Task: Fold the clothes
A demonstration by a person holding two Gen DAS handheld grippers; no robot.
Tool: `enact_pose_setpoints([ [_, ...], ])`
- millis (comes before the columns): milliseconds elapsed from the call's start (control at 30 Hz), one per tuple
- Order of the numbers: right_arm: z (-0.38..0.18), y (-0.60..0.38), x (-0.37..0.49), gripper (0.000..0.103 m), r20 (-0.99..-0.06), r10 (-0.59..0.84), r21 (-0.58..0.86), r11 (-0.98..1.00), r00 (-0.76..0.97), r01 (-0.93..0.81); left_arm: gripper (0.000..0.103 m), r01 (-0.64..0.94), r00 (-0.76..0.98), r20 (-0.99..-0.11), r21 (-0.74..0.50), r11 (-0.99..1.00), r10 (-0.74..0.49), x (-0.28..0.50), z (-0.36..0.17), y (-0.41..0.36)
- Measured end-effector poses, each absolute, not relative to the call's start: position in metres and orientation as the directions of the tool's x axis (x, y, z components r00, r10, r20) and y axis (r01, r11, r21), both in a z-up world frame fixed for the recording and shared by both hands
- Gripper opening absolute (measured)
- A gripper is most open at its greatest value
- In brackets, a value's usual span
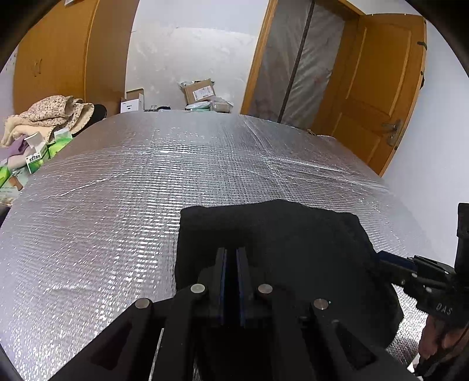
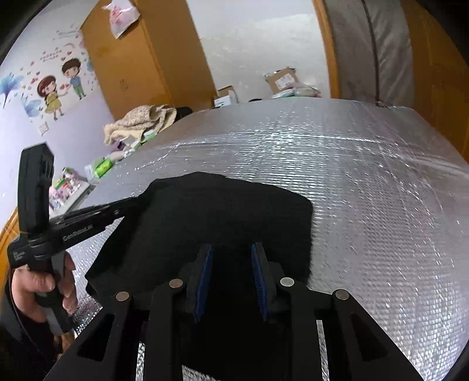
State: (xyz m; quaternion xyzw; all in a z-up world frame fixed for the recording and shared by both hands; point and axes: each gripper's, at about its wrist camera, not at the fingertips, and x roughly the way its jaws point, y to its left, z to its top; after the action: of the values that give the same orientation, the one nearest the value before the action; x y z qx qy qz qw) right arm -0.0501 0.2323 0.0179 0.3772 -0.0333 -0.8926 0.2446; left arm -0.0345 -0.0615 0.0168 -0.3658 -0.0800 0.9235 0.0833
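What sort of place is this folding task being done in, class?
Probably a room in a home, perhaps a bedroom: a wooden door, cartoon wall stickers, and cardboard boxes behind a foil-covered surface.

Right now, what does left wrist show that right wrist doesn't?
Only the left wrist view: the open wooden door with its handle, and the right gripper entering from the right at the edge of the black garment.

Only the right wrist view: the cartoon wall stickers, a pink bag hanging on the wardrobe, and the left gripper at the garment's left corner, with the hand on its handle.

Both: the garment on the silver foil mat, the beige blanket pile, cardboard boxes.
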Motion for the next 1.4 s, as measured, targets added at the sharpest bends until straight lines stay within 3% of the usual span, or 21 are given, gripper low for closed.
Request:
enact_pose_setpoints([
  [167,0.011,0.241,-0.045,0.03,-0.656,-0.473,0.264,-0.874,-0.589,0.408,0.006,-0.106,-0.701,-0.675,-0.219,-0.97,0.229,-0.023,0.005,-0.065],
  [267,0.004,0.245,-0.048,0.041,-0.662,-0.475,0.288,-0.875,-0.58,0.389,0.006,-0.111,-0.703,-0.669,-0.231,-0.967,0.241,-0.019,0.003,-0.067],
  [467,0.012,0.262,-0.049,0.041,-0.654,-0.501,0.337,-0.864,-0.567,0.375,0.006,-0.109,-0.736,-0.622,-0.28,-0.954,0.267,0.002,0.014,-0.087],
  [733,0.003,0.314,-0.061,0.043,-0.621,-0.583,0.525,-0.806,-0.524,0.274,0.036,-0.084,-0.724,-0.607,-0.394,-0.915,0.327,0.009,0.01,-0.129],
  [900,-0.005,0.326,-0.063,0.051,-0.594,-0.637,0.605,-0.756,-0.492,0.249,0.039,-0.125,-0.695,-0.61,-0.418,-0.9,0.38,0.004,0.006,-0.12],
  [1100,-0.011,0.317,-0.062,0.052,-0.596,-0.666,0.617,-0.738,-0.449,0.274,0.044,-0.133,-0.631,-0.662,-0.421,-0.897,0.404,-0.01,-0.01,-0.104],
  [1400,-0.011,0.304,-0.069,0.053,-0.6,-0.679,0.607,-0.731,-0.422,0.313,0.044,-0.089,-0.627,-0.649,-0.489,-0.868,0.431,-0.019,-0.016,-0.101],
])
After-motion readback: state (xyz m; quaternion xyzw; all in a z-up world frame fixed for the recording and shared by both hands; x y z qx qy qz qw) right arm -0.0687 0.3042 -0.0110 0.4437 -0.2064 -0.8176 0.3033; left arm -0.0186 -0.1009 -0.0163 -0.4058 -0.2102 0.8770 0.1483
